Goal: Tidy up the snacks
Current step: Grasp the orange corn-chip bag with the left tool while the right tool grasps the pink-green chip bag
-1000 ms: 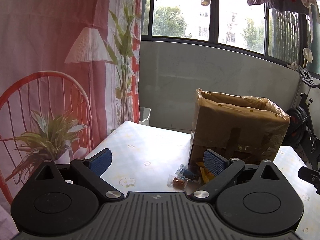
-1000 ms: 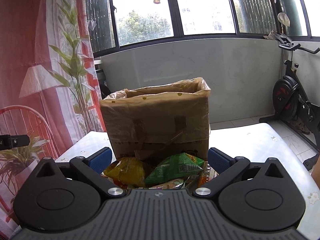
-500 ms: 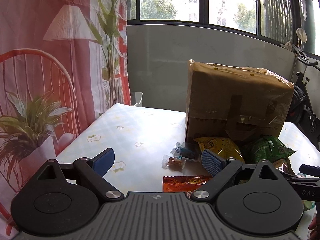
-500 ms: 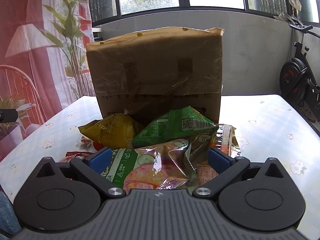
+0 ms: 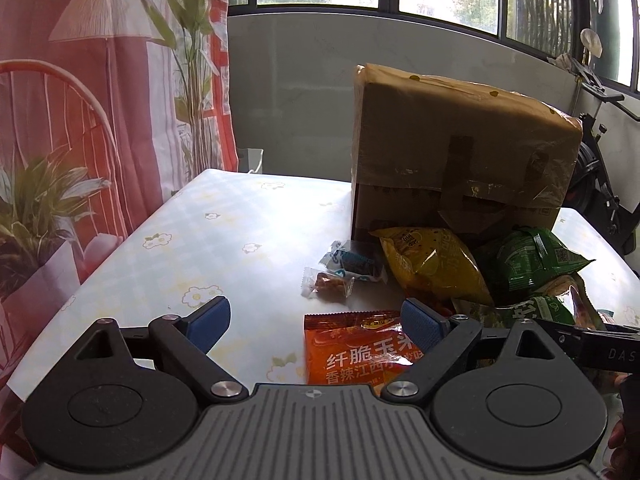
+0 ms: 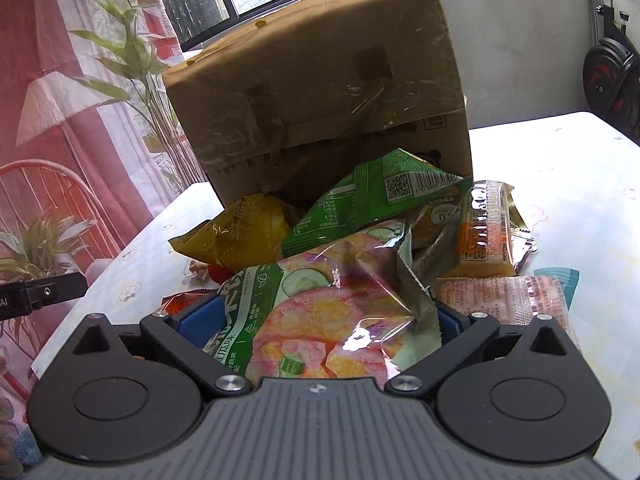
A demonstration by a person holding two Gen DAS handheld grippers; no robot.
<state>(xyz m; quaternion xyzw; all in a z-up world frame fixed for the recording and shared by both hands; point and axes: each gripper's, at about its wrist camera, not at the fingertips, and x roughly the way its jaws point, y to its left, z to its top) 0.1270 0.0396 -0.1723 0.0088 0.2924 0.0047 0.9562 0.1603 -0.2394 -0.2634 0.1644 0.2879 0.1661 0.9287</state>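
A pile of snack bags lies in front of a tall cardboard box (image 5: 460, 152) on the table. My left gripper (image 5: 316, 320) is open; an orange-red snack packet (image 5: 356, 344) lies between its fingers near the right one. My right gripper (image 6: 320, 316) is open around a pink-and-green chip bag (image 6: 320, 304), fingers on either side. Behind are a yellow bag (image 6: 244, 232), a green bag (image 6: 368, 200) and an orange packet (image 6: 484, 236). The box (image 6: 316, 96) stands behind them.
Two small wrapped candies (image 5: 348, 272) lie left of the yellow bag (image 5: 432, 268). A pink wafer packet (image 6: 504, 300) lies at the right. The floral tablecloth (image 5: 224, 240) runs left to a curtain. An exercise bike (image 6: 612, 76) stands beyond the table.
Both grippers have moved down and forward toward the snack pile. The chip bag now sits between my right fingers and the orange-red packet between my left fingers.
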